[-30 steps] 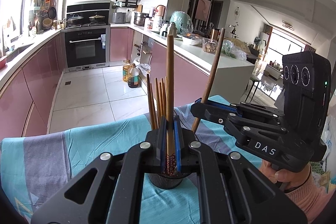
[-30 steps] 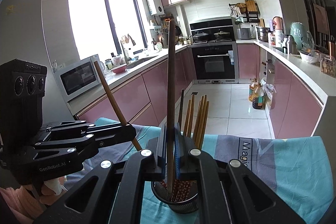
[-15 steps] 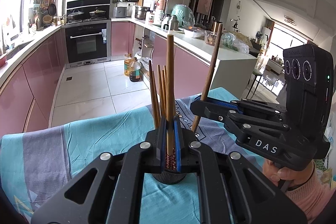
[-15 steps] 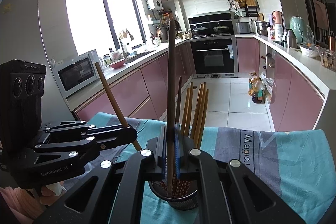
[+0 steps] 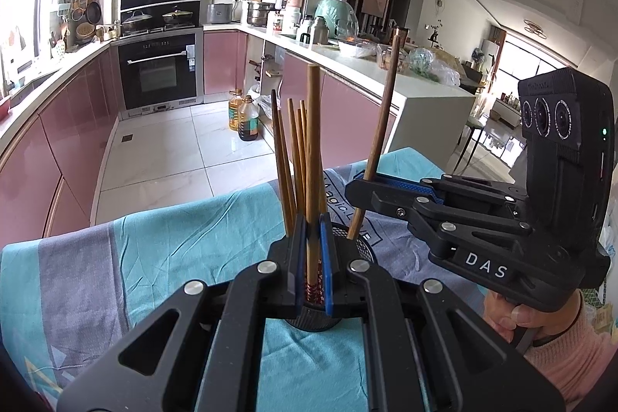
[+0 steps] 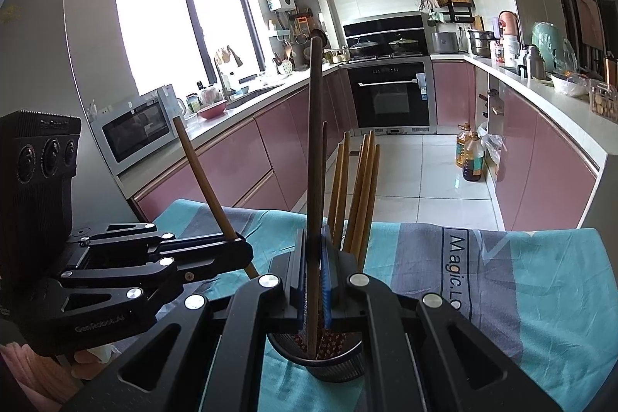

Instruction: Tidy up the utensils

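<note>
One chopstick (image 5: pixel 312 157) is clamped upright by the left tool (image 5: pixel 312 273) and another chopstick (image 6: pixel 314 149) by the right tool (image 6: pixel 313 280), above the mesh holder (image 6: pixel 328 361) at 6 o'clock.

Pink kitchen cabinets (image 6: pixel 266 157), white tiled floor (image 6: pixel 425 176), black built-in oven (image 6: pixel 390 95), bright window (image 6: pixel 170 26), white countertops (image 5: pixel 347 60)

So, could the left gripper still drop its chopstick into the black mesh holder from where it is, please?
Probably yes. The left gripper is shut on a light wooden chopstick right above the black mesh holder, whose opening looks free beside the right gripper's darker chopstick.
</note>
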`<action>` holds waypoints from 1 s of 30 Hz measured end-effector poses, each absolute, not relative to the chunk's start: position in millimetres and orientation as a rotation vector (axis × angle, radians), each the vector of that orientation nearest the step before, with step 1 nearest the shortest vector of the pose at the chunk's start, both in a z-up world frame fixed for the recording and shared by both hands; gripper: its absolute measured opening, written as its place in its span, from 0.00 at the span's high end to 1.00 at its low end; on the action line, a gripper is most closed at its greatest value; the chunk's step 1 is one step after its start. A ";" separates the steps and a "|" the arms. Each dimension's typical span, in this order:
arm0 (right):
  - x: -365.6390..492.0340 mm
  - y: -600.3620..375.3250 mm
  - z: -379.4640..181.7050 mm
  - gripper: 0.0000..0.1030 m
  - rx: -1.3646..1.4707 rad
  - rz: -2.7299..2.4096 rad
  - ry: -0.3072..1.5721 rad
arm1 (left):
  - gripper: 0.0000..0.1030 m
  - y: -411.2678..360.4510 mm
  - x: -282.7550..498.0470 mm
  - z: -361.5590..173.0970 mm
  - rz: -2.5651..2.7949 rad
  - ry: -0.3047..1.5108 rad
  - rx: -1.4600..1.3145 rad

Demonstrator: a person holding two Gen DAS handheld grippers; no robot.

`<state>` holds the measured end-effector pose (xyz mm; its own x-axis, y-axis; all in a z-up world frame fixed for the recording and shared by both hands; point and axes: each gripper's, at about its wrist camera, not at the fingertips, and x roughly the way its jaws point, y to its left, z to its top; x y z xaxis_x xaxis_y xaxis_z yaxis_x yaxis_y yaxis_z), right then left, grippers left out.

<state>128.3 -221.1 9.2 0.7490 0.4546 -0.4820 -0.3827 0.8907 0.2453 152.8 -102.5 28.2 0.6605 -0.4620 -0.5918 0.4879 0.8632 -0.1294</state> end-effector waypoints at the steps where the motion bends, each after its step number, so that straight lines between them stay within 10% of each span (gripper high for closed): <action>1: 128.7 -221.5 8.0 0.94 0.134 0.459 0.563 | 0.93 -103.3 152.1 27.9 -0.537 0.660 0.043; 30: 139.2 -215.9 -8.3 0.94 0.131 0.463 0.611 | 0.93 -112.9 165.9 10.6 -0.536 0.692 0.067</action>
<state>139.2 -215.9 -8.3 0.7208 0.4557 -0.5222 -0.3798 0.8900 0.2524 165.9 -112.9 10.6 0.6408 -0.4478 -0.6236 0.4911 0.8634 -0.1154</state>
